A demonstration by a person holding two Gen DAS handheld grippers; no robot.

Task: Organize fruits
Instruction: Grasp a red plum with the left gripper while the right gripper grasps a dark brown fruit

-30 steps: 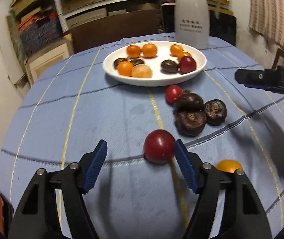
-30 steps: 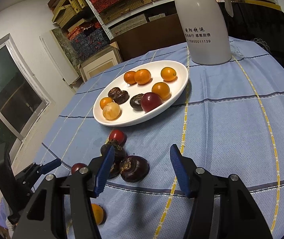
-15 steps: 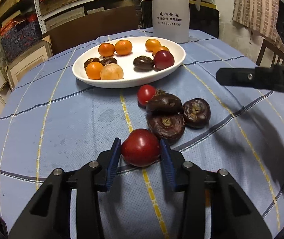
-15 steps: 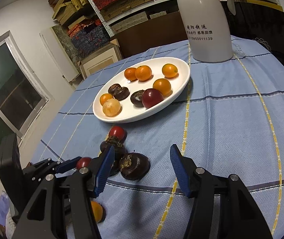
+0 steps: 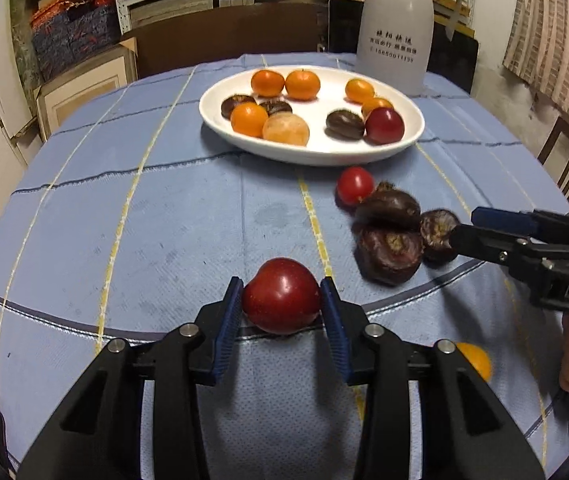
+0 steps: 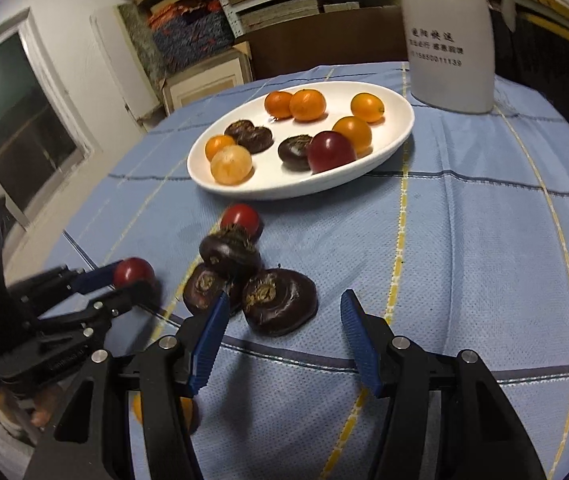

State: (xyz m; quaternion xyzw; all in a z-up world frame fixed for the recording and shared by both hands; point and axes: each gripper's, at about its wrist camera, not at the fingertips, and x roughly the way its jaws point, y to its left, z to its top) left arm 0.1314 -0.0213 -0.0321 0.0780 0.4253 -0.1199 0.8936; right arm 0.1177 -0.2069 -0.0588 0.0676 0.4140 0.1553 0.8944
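- Red plum (image 5: 281, 295): glossy, round, dark red; sits on the blue-clothed counter (image 5: 164, 216), pinched between the blue pads of the left gripper (image 5: 282, 300).
- Right gripper (image 6: 284, 320): jaws spread, tilted down, nothing between them; nearest water chestnut (image 6: 278, 300) lies just ahead.
- White plate (image 5: 312, 154): beyond, holding oranges, chestnuts, one plum.
- Cherry tomato (image 5: 354, 185): touching the chestnut cluster.
- White thermos (image 5: 396, 24): behind the plate.

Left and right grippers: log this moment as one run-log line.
left gripper: shut on red fruit | right gripper: open, at dark water chestnut | white plate: partly filled
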